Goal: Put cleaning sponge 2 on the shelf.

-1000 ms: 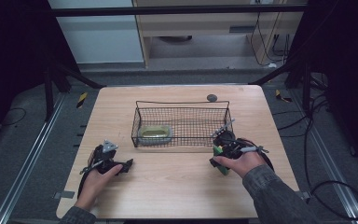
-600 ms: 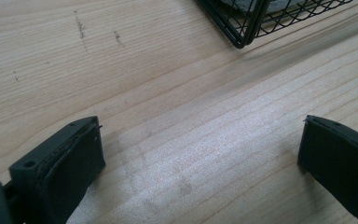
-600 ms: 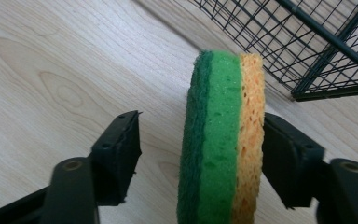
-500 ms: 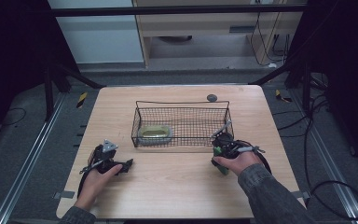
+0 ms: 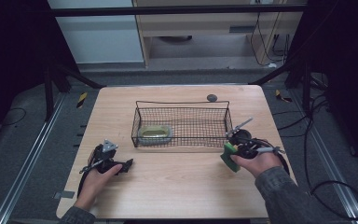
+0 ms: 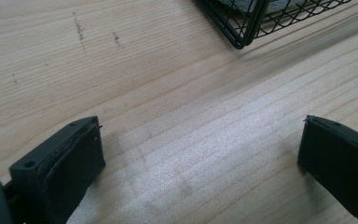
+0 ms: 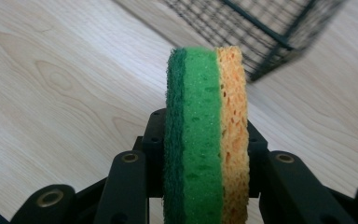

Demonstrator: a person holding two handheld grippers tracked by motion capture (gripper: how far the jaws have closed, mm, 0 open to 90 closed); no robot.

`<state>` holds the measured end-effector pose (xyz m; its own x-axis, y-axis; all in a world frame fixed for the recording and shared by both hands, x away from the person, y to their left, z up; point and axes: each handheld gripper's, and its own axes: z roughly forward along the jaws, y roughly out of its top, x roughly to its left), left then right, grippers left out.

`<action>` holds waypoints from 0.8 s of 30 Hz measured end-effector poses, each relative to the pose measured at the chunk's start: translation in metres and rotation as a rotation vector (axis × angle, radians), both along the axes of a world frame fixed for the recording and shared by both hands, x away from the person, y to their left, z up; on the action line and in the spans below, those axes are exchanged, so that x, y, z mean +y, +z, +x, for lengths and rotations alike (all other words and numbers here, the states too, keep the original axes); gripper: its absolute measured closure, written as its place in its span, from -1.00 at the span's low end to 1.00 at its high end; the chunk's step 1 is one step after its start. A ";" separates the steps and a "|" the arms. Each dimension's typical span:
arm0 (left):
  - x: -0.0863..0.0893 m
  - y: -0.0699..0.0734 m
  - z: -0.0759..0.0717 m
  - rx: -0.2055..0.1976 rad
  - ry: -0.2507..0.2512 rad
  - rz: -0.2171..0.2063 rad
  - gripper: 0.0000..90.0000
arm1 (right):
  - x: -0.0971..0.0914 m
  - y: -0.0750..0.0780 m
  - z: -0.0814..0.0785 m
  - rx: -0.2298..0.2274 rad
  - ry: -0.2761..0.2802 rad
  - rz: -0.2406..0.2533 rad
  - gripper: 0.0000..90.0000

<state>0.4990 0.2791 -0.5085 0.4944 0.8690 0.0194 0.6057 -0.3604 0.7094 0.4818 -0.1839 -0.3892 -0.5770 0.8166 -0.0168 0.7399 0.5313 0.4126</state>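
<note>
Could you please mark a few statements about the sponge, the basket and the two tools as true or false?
1. The right tool is clamped on a green and yellow sponge. True.
2. The sponge lies inside the wire basket. False: it is held on edge in the right tool, outside the basket near its right end.
3. The left tool is holding something. False: its jaws stand wide apart over bare wooden table.
4. A pale green dish sits in the left part of the basket. True.
5. A small dark round thing lies inside the basket. False: it lies on the table behind the basket.
</note>
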 end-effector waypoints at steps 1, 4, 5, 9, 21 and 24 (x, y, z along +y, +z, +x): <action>0.000 0.000 0.000 0.000 0.000 0.000 -1.00 | -0.006 0.003 -0.001 -0.009 -0.010 0.003 0.43; 0.000 0.000 0.001 0.000 -0.005 0.004 -1.00 | -0.024 0.009 -0.001 -0.031 -0.036 0.019 0.43; 0.000 0.000 0.001 -0.001 -0.007 0.004 -1.00 | -0.030 0.011 0.000 -0.041 -0.044 0.021 0.43; 0.001 0.000 0.001 -0.004 -0.007 0.004 -1.00 | -0.048 0.014 0.007 -0.076 -0.073 0.025 0.43; 0.001 0.000 0.001 -0.006 -0.006 0.002 -1.00 | -0.062 0.054 0.045 -0.189 -0.082 -0.024 0.43; 0.001 0.000 0.001 -0.009 -0.006 0.001 -0.97 | -0.059 0.073 0.059 -0.230 -0.076 -0.024 0.43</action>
